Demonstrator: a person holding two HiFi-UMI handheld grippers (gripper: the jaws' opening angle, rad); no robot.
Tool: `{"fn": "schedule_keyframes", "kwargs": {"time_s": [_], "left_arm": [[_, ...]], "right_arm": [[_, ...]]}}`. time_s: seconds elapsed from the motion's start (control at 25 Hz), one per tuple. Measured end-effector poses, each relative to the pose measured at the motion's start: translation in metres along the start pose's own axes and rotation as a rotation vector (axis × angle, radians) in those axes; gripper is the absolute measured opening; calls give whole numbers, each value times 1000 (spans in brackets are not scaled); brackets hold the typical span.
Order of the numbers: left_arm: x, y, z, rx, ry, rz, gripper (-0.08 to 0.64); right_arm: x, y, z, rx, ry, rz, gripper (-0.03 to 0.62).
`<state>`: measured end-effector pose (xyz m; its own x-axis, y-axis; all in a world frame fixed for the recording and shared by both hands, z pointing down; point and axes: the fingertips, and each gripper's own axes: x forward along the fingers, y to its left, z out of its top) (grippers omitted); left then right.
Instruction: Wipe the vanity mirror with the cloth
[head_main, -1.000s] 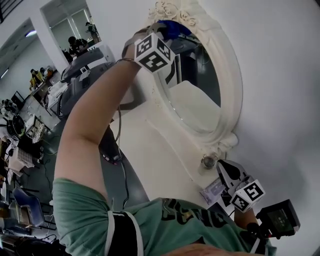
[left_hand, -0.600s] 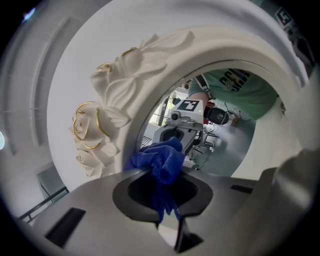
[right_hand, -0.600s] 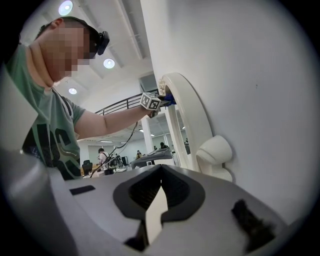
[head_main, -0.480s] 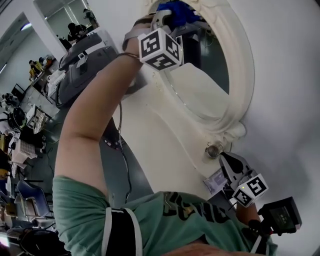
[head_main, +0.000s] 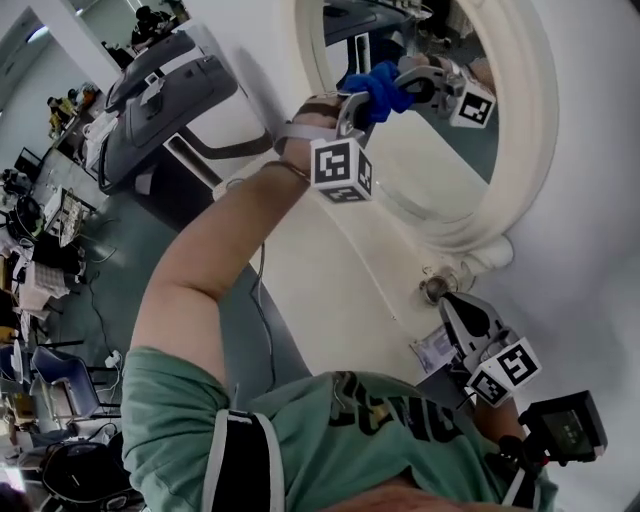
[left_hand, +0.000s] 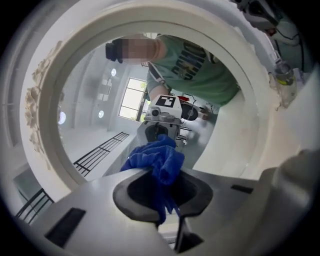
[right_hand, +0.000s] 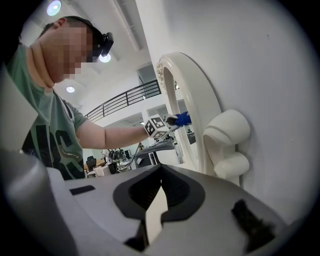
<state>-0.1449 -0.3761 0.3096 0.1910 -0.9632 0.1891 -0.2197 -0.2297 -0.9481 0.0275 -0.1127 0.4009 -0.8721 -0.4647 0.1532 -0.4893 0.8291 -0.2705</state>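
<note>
My left tongs (left_hand: 161, 197) pinch the blue cloth (left_hand: 156, 159) right at the mirror (head_main: 535, 130). My right tongs (right_hand: 159, 200) are closed, empty. If I push too hard, the cloth may slip out.

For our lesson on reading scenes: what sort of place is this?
Probably an open lab or workshop, not a home: cluttered desks, an office chair and a grey machine stand near the mirror.

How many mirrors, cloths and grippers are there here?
Mirror: 1
Cloth, blue: 1
Grippers: 2 (left gripper, right gripper)
Total: 4
</note>
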Motion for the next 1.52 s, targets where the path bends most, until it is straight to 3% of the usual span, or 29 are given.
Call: {"fn": "schedule_keyframes", "kwargs": {"time_s": [0.2, 0.32, 0.6, 0.72, 0.88, 1.08, 1.16, 1.24, 1.4, 1.52], "left_arm": [[16, -102, -27, -16, 45, -150, 66], [24, -161, -41, 15, 77, -249, 66], [30, -246, -51, 87, 96, -434, 65], [34, -265, -56, 114, 111, -443, 63], [36, -260, -56, 128, 107, -458, 63], [34, -271, -58, 80, 126, -530, 63], [29, -254, -56, 36, 119, -513, 63], [30, -209, -57, -18, 102, -439, 64], [29, -71, -47, -116, 62, -245, 64], [13, 40, -21, -132, 12, -86, 64]], "right_arm": [[6, -2, -4, 11, 28, -7, 12], [6, -4, -9, 14, 45, -13, 12], [3, -9, -13, 35, 60, -37, 12], [3, -14, -17, 41, 57, -42, 12], [6, -9, -7, 31, 46, -44, 12], [-1, -9, -8, -8, 4, -34, 12], [-9, -11, -8, -18, -17, -42, 12], [-11, -16, -6, -24, -36, -51, 12], [-14, -20, -4, -29, -56, -62, 12], [-16, -21, -3, -34, -76, -51, 12]]}}
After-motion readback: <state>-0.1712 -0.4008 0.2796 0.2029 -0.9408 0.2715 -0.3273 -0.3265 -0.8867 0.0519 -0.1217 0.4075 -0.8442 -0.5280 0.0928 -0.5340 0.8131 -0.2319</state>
